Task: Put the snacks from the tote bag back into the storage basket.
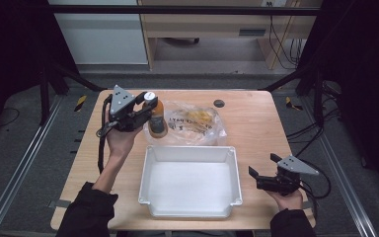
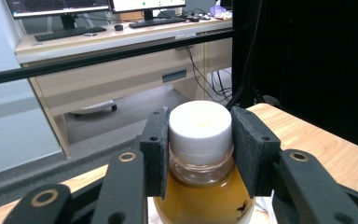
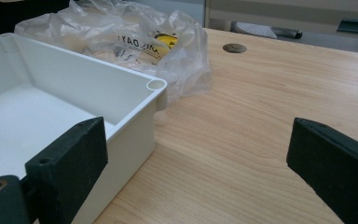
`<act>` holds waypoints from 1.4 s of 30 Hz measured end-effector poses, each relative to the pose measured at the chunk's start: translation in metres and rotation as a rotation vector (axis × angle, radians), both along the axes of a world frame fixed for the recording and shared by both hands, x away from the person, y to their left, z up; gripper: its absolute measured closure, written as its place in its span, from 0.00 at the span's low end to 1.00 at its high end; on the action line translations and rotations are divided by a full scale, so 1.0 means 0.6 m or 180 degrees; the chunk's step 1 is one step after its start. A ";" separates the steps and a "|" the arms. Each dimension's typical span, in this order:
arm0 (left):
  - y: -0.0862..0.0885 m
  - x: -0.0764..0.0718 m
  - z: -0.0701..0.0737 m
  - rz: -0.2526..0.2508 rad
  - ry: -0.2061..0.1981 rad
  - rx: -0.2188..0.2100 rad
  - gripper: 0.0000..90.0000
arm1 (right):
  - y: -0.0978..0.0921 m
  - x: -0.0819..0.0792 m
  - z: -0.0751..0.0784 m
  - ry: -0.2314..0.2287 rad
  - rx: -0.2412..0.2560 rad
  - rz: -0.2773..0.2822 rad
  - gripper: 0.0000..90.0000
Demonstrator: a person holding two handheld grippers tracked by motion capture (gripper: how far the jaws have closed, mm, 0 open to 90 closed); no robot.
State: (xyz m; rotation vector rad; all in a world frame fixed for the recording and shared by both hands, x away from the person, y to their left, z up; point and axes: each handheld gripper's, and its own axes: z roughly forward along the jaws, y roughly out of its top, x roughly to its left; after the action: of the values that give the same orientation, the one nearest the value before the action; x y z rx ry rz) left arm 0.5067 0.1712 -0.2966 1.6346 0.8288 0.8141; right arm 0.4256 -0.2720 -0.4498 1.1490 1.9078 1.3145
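Bottle of amber liquid sits pinched at its white cap by the left tool, probably for lifting toward the tray nearby; right tool waits spread wide.

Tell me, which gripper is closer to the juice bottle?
Left. The left gripper has its fingers clamped on the juice bottle cap; the right gripper waits open beside the white tray.

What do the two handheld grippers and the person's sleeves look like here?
Both the left gripper and the right gripper are black, each topped with a grey three-cornered plate and trailing a black cable. Their jaws are flat black blocks on arms with brass-coloured rivets. The person wears dark sleeves.
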 end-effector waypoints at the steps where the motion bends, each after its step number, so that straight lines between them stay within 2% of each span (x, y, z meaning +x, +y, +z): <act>1: 0.001 -0.005 0.000 -0.0017 0.0035 -0.0019 0.65 | 0.000 0.000 0.000 0.0004 0.0001 -0.0002 0.06; 3: 0.002 -0.013 0.000 -0.0051 0.0000 -0.0014 0.65 | 0.000 0.000 0.000 0.0001 0.0000 -0.0003 0.06; 4: 0.002 -0.018 -0.001 -0.0070 0.0034 -0.0024 0.65 | 0.000 0.000 0.000 0.0005 0.0000 -0.0004 0.06; 11: 0.005 -0.047 -0.005 -0.0158 -0.0004 -0.0027 0.65 | 0.000 0.000 -0.001 0.0008 0.0000 -0.0004 0.06; 19: 0.006 -0.079 -0.012 -0.0260 0.0002 0.0027 0.65 | 0.000 -0.001 -0.001 0.0010 -0.0001 -0.0004 0.06; 23: 0.008 -0.093 -0.016 -0.0323 0.0007 0.0012 0.65 | -0.001 -0.001 0.000 -0.0006 0.0000 -0.0006 0.06; 33: 0.003 -0.118 -0.036 -0.0449 0.0077 0.0063 0.65 | -0.001 -0.002 0.000 -0.0001 0.0003 -0.0005 0.06; 34: 0.003 -0.119 -0.038 -0.0450 0.0034 0.0090 0.65 | -0.001 -0.003 0.000 0.0006 0.0002 -0.0005 0.06; 36: 0.001 -0.123 -0.042 -0.0461 0.0040 0.0128 0.65 | -0.001 -0.002 0.000 -0.0004 -0.0005 -0.0003 0.06; 37: 0.000 -0.127 -0.044 -0.0470 0.0084 0.0132 0.65 | 0.000 -0.002 0.000 -0.0001 -0.0005 -0.0001 0.06; 39: 0.000 -0.130 -0.047 -0.0479 0.0045 0.0153 0.65 | 0.000 -0.003 0.000 0.0001 0.0001 0.0000 0.06; 42: -0.001 -0.134 -0.054 -0.0499 0.0045 0.0133 0.65 | 0.000 -0.003 0.000 0.0002 0.0006 0.0002 0.06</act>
State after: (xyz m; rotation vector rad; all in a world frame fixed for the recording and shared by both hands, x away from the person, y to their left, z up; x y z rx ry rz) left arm 0.4260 0.1708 -0.3289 1.7204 0.6878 0.7145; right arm 0.4241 -0.2717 -0.4498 1.1500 1.9079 1.3166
